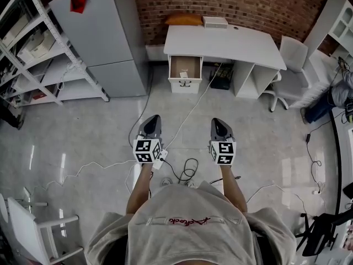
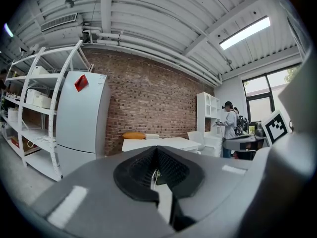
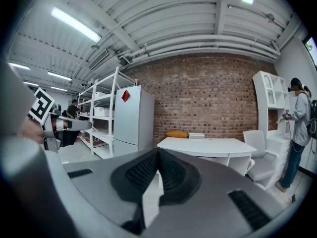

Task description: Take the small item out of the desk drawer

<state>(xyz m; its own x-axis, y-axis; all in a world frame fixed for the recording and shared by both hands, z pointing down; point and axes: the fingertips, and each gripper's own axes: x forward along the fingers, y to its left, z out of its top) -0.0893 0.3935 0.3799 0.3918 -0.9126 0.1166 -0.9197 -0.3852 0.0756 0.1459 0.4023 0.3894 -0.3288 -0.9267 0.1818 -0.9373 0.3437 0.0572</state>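
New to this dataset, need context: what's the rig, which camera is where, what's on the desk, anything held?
No robot: a person holds a two-jaw tool in each hand, the left gripper and the right gripper. The head view looks down from the person's head; each gripper view rides on its gripper and looks along the jaws. Both grippers are shut and empty. Ahead stands a desk with an orange cushion and a white box on top. Its drawer is open; the contents are too small to tell.
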